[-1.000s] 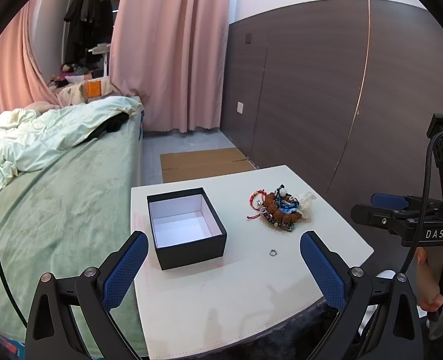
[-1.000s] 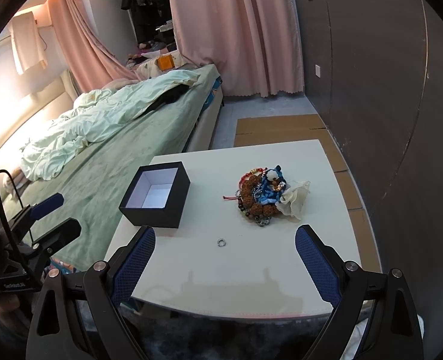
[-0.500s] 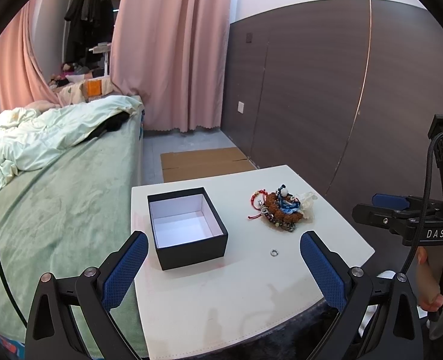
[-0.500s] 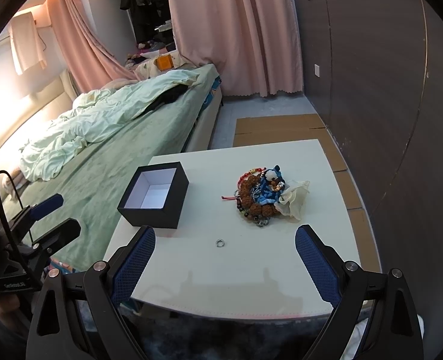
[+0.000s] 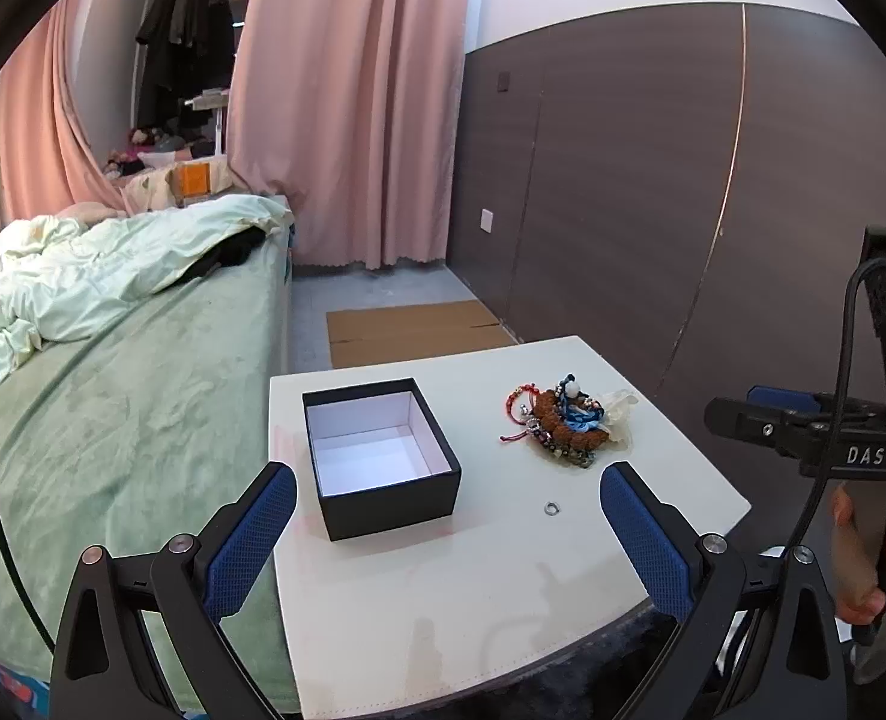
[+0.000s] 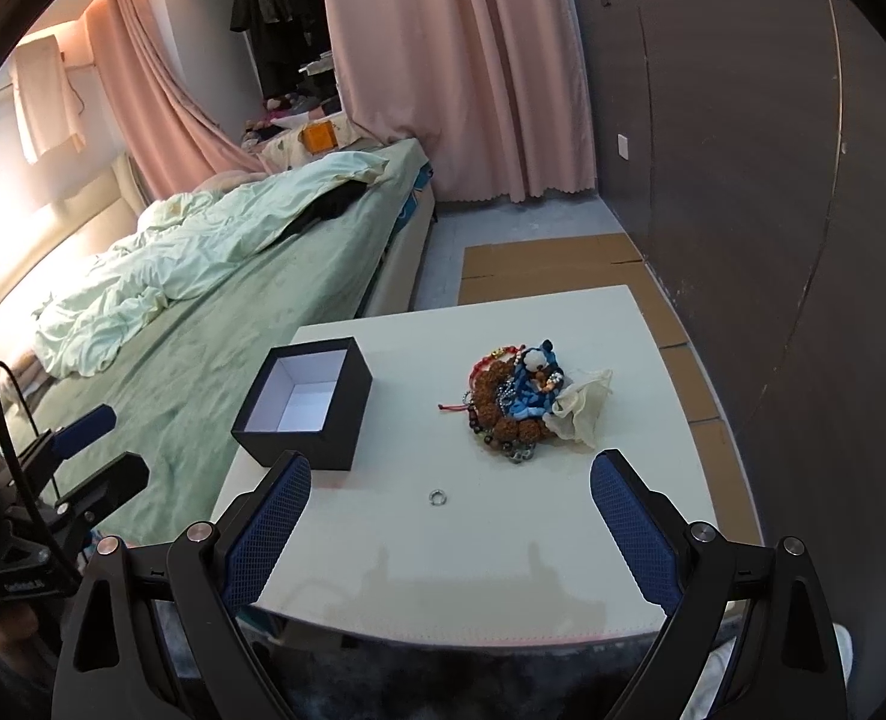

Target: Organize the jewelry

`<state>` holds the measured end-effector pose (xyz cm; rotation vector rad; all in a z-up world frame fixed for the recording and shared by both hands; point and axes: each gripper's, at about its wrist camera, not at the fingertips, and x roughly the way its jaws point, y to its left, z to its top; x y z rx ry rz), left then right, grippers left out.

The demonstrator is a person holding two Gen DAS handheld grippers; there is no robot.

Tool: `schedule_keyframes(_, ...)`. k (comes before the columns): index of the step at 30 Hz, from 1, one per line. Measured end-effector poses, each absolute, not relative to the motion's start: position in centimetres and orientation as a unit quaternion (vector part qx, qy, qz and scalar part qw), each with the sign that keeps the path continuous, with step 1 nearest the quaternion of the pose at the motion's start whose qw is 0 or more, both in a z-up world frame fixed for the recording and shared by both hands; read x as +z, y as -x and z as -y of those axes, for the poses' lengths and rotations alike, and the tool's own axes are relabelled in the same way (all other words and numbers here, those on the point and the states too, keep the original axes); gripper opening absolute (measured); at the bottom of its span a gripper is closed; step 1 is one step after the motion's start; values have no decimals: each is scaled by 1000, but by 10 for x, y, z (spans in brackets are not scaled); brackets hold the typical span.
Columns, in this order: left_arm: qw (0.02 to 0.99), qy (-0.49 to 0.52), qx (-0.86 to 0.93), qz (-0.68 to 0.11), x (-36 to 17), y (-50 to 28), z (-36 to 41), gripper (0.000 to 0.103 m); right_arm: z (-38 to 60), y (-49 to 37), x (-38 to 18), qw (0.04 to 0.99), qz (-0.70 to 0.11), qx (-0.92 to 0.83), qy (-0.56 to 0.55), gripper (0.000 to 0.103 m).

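An open black box with a white inside (image 5: 380, 456) (image 6: 306, 401) stands on the left part of a small white table (image 5: 473, 588) (image 6: 473, 546). A tangled pile of beaded bracelets and cords (image 5: 563, 426) (image 6: 518, 405) lies to its right, against a crumpled white cloth (image 6: 587, 405). A small silver ring (image 5: 553, 507) (image 6: 437, 498) lies alone in front of the pile. My left gripper (image 5: 446, 531) and my right gripper (image 6: 449, 519) are both open and empty, held above the table's near edge.
A bed with a green cover (image 5: 101, 408) (image 6: 221, 312) runs along the table's left side. A dark panelled wall (image 5: 653, 210) is on the right. Flat cardboard (image 5: 413, 330) lies on the floor beyond the table, before pink curtains (image 5: 347, 96).
Both grippers have drifted very slightly; the box and jewelry stay where they were. Both grippers stay open.
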<state>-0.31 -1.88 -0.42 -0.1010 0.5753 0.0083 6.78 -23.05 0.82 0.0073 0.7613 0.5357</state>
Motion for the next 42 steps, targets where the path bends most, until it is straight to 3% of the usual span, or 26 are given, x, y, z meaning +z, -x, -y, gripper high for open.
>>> schedule_keyframes(14,947,60,-4,-316,-25,-24,44,101,263,-97,-4,878,-418,221,-75,95)
schedule_keyframes(20,940,41,-14,-337,-42,-38,63,92,279,-111,-10,870,-435,206,-103,95)
schedule_keyframes(22,935,34,-23,-352,-49,-44,70,81,283,-116,-12,868,-439,204,-109,95)
schedule_keyframes(27,922,23,-45,-384,-69,-61,85,74,290,-130,-21,867,-451,183,-107,94)
schedule_keyframes(33,905,41,-59,-418,-87,-82,87,62,291,-145,-29,864,-464,171,-94,85)
schedule_keyframes(37,897,48,-63,-434,-96,-93,87,53,291,-156,-38,858,-480,159,-86,73)
schedule_keyframes(42,889,49,-64,-451,-109,-107,90,52,298,-163,-43,858,-486,144,-89,68)
